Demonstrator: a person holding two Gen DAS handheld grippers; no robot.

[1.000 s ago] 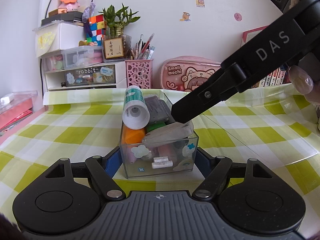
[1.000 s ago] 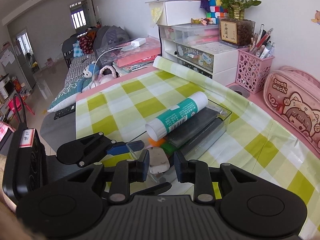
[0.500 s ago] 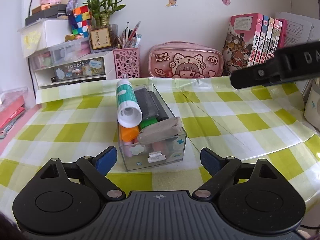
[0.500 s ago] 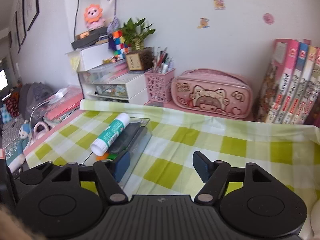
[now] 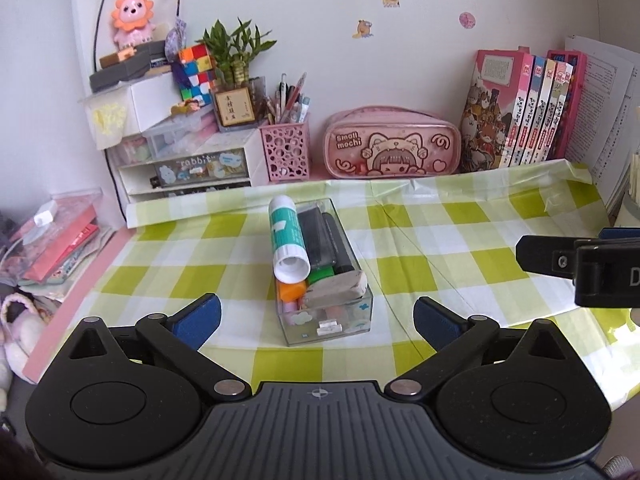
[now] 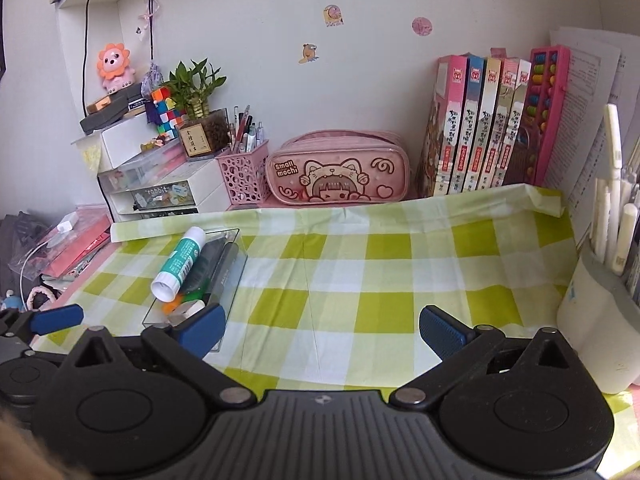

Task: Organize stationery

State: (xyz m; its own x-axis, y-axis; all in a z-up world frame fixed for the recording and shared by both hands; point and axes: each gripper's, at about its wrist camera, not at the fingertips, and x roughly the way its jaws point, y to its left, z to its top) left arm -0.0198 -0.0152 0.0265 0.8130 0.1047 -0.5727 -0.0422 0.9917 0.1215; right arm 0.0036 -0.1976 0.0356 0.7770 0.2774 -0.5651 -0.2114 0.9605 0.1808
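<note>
Stationery box (image 5: 326, 280) between spread left tool (image 5: 316, 316) fingers

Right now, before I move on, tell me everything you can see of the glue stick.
The glue stick is a fat white tube with a teal label, plastic by the look, its cap on the far end. It lies on its side on top of the stationery heaped in the clear box, along the box's left side, flat white base toward the left camera. It rests on a dark case and above an orange item, and sticks up past the rim. Neither gripper touches it.
</note>
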